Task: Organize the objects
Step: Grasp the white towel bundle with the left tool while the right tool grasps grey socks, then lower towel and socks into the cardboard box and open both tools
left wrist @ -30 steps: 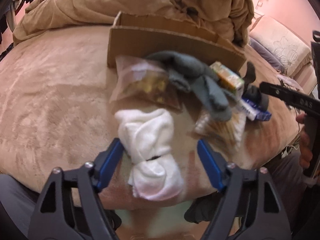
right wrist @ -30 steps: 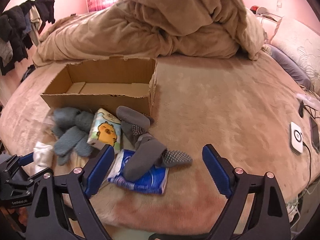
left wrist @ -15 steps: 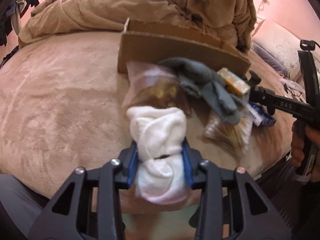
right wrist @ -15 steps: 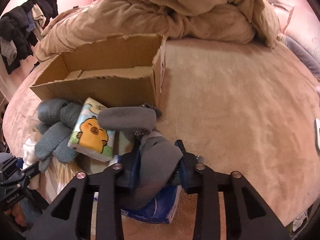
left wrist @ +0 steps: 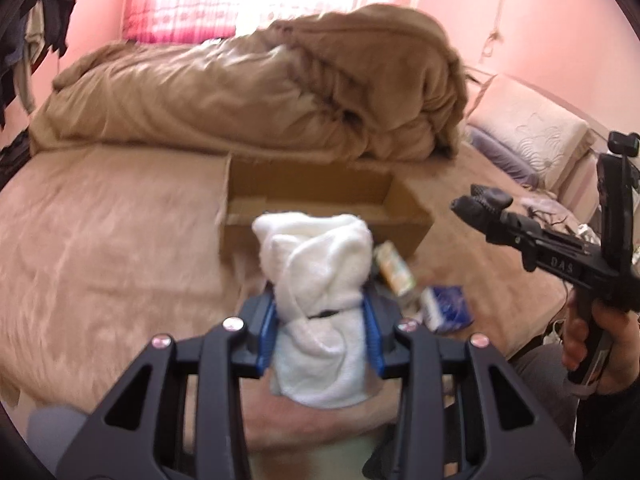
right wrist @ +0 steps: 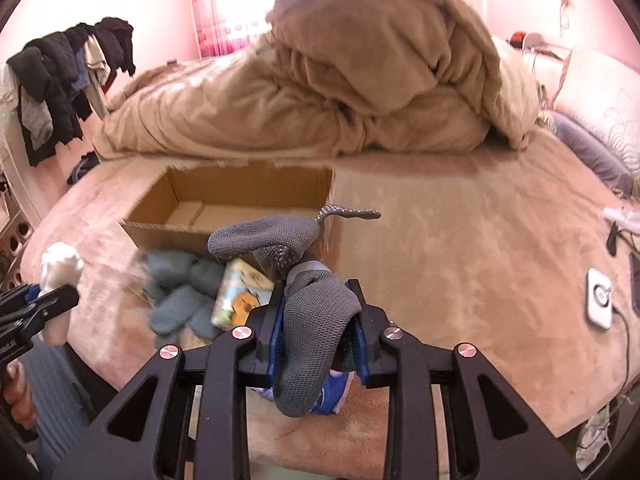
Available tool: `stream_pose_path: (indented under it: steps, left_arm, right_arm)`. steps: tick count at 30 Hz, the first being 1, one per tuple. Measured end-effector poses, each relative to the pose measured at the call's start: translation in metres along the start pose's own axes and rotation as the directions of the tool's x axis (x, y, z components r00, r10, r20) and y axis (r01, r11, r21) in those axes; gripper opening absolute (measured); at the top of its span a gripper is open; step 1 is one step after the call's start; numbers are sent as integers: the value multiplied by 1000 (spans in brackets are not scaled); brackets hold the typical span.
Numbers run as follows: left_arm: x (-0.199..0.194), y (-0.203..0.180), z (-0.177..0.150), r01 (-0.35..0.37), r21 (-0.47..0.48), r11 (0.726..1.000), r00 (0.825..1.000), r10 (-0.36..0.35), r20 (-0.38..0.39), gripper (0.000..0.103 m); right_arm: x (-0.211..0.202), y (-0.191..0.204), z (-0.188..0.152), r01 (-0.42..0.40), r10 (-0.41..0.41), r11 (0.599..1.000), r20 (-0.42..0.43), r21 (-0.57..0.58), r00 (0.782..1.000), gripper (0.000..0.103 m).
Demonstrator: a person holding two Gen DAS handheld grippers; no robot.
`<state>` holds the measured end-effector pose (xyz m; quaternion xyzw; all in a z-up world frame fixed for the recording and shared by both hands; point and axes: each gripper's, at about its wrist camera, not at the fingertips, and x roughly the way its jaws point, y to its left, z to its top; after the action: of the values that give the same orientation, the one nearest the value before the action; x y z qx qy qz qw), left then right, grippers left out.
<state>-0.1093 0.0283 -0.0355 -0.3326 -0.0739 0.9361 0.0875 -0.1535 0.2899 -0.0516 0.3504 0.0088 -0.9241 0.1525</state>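
My left gripper [left wrist: 320,316] is shut on a white rolled sock bundle [left wrist: 316,272] and holds it lifted above the bed, in front of the open cardboard box [left wrist: 320,208]. My right gripper [right wrist: 316,332] is shut on grey socks [right wrist: 308,312] and holds them lifted near the box [right wrist: 224,208]; one grey sock [right wrist: 264,236] hangs out forward. The right gripper also shows in the left wrist view [left wrist: 480,204], the left one in the right wrist view [right wrist: 44,304]. On the bed lie blue-grey socks [right wrist: 180,292], a duck-print tissue pack [right wrist: 240,300] and a blue packet [left wrist: 448,304].
A heaped tan duvet [right wrist: 360,80] lies behind the box. Pillows [left wrist: 532,140] are at the right. A white charger with cables [right wrist: 600,300] lies on the bed at the right. Dark clothes [right wrist: 60,80] hang at the left. The bed's front edge is just below both grippers.
Both grippers closed on their bundles, then lifted them off the bed. The left now holds the white socks up before the box; the right holds the grey socks raised.
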Motion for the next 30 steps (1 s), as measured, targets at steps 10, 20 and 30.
stream_pose_path:
  steps: [10,20,30]
  left_arm:
    - [41,-12,56,87,0,996,996,-87,20,37]
    - [111,-16,84,141,3,990,990,-140,-28,38]
    - [191,1,73,150,-50,987,976,-156,-153,39]
  right_arm:
    - [-13,12,40,-13,17,999,70,-47,997,29]
    - [40,7,74,-74,76,996,42,-51,996,29]
    - [113,3,82,-144,144,989,-15,-21,989,30]
